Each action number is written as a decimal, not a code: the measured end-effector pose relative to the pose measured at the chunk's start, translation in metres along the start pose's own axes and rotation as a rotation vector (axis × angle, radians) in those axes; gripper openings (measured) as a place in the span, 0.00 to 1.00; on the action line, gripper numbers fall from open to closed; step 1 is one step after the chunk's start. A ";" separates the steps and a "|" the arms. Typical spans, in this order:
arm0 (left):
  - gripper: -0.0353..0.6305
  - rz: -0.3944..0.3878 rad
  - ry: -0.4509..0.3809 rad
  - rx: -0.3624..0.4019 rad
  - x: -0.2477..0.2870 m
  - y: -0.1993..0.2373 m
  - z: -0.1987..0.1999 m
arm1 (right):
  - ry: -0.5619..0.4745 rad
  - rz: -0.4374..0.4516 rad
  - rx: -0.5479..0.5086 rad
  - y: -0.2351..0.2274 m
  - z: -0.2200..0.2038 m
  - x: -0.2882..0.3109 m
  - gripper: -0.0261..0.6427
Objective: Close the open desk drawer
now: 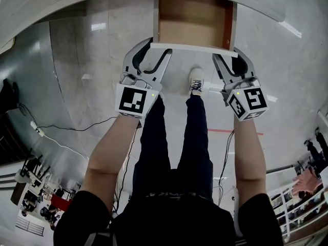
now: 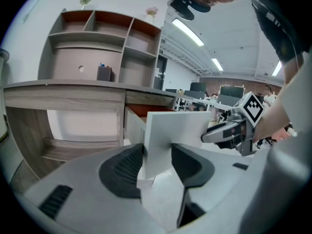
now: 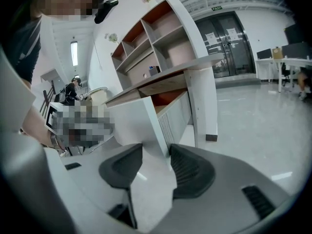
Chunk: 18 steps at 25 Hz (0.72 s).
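**Both grippers clamped on the front of the pulled-out drawer**

The wood-lined drawer (image 1: pixel 192 22) stands pulled out from under the grey wood-grain bench (image 2: pixel 63 94), its brown floor showing from above. Its flat white front panel (image 1: pixel 195 47) is the edge of the drawer nearest the person.

The left gripper (image 1: pixel 160 46) sits at the left end of that front panel. In the left gripper view the white board fills the gap between its two dark ribbed pads, with one jaw on each face of the board, so the jaws are closed on the panel.

The right gripper (image 1: pixel 225 52) sits at the panel's right end, well apart from the left one. In the right gripper view the panel's corner runs down between its pads, and the jaws grip it in the same way.

Above the drawer, on the bench top, stands a white open shelf unit with reddish inner walls (image 2: pixel 97 43). Below the drawer front lies a glossy grey tiled floor (image 1: pixel 102 60). The person's white laced shoe (image 1: pixel 196 80) is on it, just under the middle of the panel and between the two grippers.
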<state>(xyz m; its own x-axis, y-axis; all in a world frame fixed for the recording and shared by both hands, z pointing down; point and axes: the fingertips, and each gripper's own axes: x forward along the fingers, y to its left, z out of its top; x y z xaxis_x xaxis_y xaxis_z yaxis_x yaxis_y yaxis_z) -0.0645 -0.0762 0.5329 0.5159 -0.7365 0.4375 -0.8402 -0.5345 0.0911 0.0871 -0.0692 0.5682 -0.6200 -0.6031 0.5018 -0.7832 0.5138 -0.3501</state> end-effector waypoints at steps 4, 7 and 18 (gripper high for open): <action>0.35 0.009 -0.002 0.003 0.015 0.010 0.015 | -0.035 -0.012 0.004 -0.011 0.019 0.009 0.33; 0.34 0.022 -0.011 0.022 0.026 0.019 0.025 | -0.058 -0.020 0.013 -0.018 0.033 0.017 0.33; 0.34 0.117 -0.015 0.000 0.062 0.047 0.040 | -0.110 -0.082 0.060 -0.044 0.059 0.049 0.33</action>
<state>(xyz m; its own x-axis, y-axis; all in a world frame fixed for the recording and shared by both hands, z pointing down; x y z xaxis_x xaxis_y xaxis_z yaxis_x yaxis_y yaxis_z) -0.0649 -0.1635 0.5288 0.4167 -0.7998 0.4320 -0.8948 -0.4447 0.0398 0.0886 -0.1572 0.5614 -0.5523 -0.7068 0.4421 -0.8310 0.4244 -0.3596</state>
